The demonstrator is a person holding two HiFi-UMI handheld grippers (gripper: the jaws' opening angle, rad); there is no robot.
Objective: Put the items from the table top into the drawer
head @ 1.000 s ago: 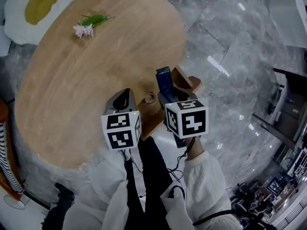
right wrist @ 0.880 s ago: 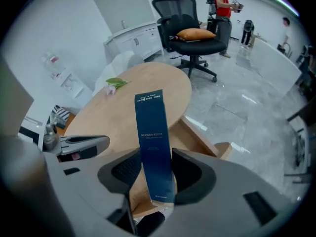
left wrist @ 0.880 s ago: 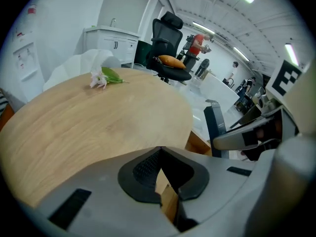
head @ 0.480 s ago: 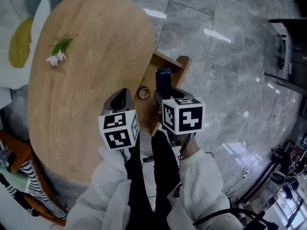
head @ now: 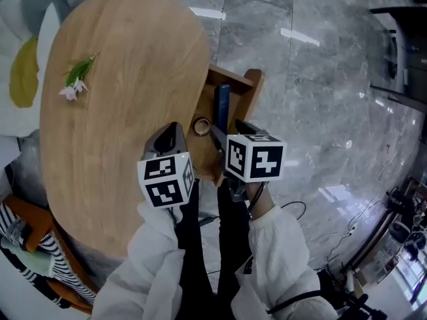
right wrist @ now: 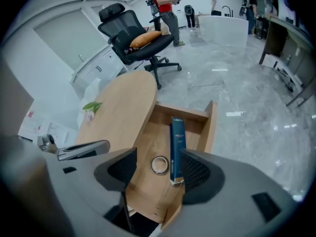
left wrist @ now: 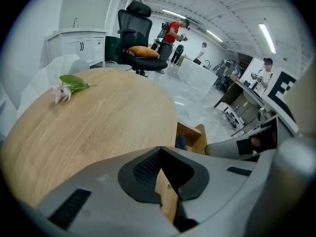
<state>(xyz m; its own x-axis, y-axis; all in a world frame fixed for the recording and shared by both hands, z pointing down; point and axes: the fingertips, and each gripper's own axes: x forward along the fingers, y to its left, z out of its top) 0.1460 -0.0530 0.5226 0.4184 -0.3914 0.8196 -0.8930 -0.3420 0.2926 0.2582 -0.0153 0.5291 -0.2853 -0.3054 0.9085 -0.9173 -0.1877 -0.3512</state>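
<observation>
A dark blue box [head: 222, 109] [right wrist: 177, 144] lies flat in the open wooden drawer [head: 248, 85] [right wrist: 210, 127] at the round table's right side. A tape roll [head: 201, 126] [right wrist: 159, 165] rests beside it. My right gripper [head: 227, 133] [right wrist: 159, 171] hovers over the drawer's near end. Its jaws have just been opening and stand open, pressing on nothing. My left gripper [head: 167, 139] [left wrist: 159, 149] is shut and empty over the table's [head: 120, 112] near edge. A pink flower with green leaves [head: 77, 79] [left wrist: 66, 85] [right wrist: 90, 107] lies far across the tabletop.
Grey marble floor surrounds the table. A white and yellow flower-shaped mat [head: 23, 79] lies at the left. A black office chair with an orange cushion [right wrist: 133, 38] stands beyond the table. People stand in the background [right wrist: 165, 9]. The person's legs show below the grippers.
The blue box stood on end in my right gripper; it now lies flat in the drawer, and the right jaws have spread apart. The left gripper has barely shifted.
</observation>
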